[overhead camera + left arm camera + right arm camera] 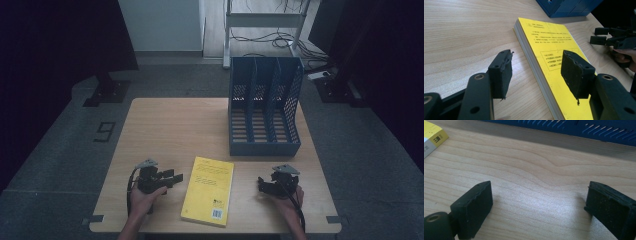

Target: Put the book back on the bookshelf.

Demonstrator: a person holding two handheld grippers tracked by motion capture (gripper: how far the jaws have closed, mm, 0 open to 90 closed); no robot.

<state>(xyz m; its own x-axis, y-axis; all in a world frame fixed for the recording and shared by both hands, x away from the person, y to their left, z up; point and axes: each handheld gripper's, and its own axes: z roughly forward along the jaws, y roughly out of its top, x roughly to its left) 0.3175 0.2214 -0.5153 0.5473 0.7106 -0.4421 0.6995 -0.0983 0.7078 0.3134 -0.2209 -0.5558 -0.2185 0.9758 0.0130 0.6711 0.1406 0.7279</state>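
Here we count one yellow book (208, 190), one blue file rack (264, 107) with three slots, one wooden table (165, 125), and two grippers, each in a hand at the bottom of the high view.

The left gripper (173, 177) sits at lower left of the high view, its jaws spread wide and holding nothing. In the left gripper view (536, 72) the book's (549, 45) near edge runs up between the two pads, but neither pad presses on it; whether a pad brushes the cover we cannot quite tell from that angle.

The right gripper (261, 183) sits at lower right of the high view, well apart from the book. In the right gripper view (537, 202) its jaws stand apart over bare wood and touch nothing, with the rack's (574, 130) blue wall across the top of the frame.

The book lies flat at lower centre of the high view, between the two grippers and just below the rack. Its long axis runs from bottom to top of the frame, leaning slightly right at the top, with the barcode end toward the bottom edge.
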